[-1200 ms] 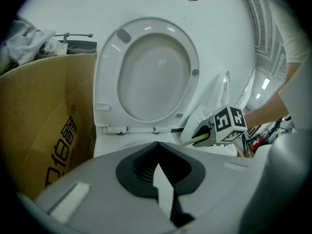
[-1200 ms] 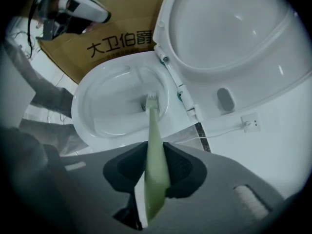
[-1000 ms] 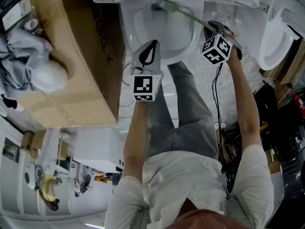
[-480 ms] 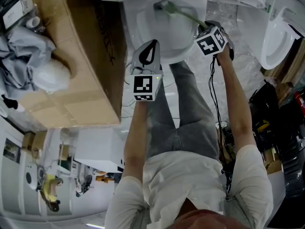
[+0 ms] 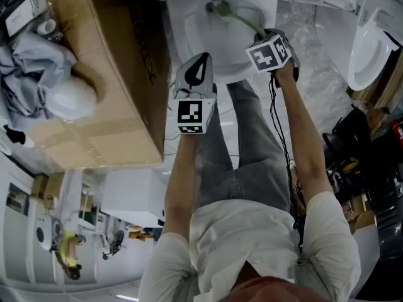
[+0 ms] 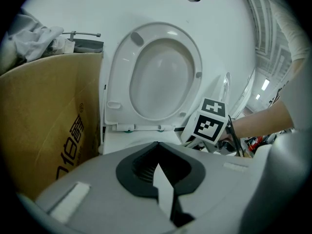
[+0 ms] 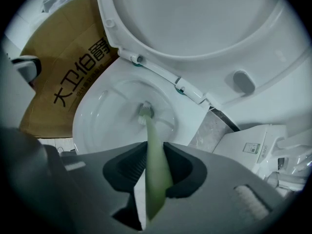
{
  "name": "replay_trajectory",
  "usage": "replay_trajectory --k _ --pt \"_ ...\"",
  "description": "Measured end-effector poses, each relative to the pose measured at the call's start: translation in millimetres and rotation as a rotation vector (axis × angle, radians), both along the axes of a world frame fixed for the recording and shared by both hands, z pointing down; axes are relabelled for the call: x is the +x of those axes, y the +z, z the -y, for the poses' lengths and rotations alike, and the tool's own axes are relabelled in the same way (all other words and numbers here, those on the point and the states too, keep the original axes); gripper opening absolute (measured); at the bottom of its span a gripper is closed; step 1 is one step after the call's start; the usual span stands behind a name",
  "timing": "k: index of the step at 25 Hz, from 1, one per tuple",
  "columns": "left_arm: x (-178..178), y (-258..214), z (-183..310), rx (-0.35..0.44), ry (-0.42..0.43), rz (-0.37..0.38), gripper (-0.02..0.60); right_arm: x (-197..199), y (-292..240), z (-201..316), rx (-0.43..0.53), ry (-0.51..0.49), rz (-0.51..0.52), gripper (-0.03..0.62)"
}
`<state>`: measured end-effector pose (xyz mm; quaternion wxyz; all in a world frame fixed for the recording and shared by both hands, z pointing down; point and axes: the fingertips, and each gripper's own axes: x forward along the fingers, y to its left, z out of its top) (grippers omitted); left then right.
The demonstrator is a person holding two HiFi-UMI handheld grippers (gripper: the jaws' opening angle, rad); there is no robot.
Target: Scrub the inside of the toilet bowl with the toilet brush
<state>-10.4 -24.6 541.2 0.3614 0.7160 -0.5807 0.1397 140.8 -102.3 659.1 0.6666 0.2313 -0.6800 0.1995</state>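
Right gripper (image 5: 269, 36) clamped on the green toilet brush (image 5: 240, 19), moved left since before, brush head deep inside the toilet bowl (image 5: 189, 33), left gripper (image 5: 196, 73) pinched together on nothing, same spot by the rim

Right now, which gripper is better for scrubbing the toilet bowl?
Right. The right gripper is shut on the toilet brush, whose head is inside the toilet bowl. The left gripper is shut on nothing.

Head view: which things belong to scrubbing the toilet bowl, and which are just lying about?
In the job: white ceramic toilet bowl; pale green plastic toilet brush; right gripper, shut on the brush.
Lying about: brown cardboard box; crumpled grey cloth; second white toilet; left gripper, shut, empty.
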Motion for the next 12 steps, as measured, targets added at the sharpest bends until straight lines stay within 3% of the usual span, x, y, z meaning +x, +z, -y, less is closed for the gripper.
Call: replay_trajectory --k 5,12 --pt "-3.0 1.1 -5.2 -0.005 0.000 -0.001 0.017 -9.5 -6.6 -15.6 0.012 0.052 0.044 0.100" --pt "-6.6 3.2 -12.4 -0.012 0.013 0.001 0.017 -17.3 -14.1 -44.9 0.013 0.226 0.131 0.098"
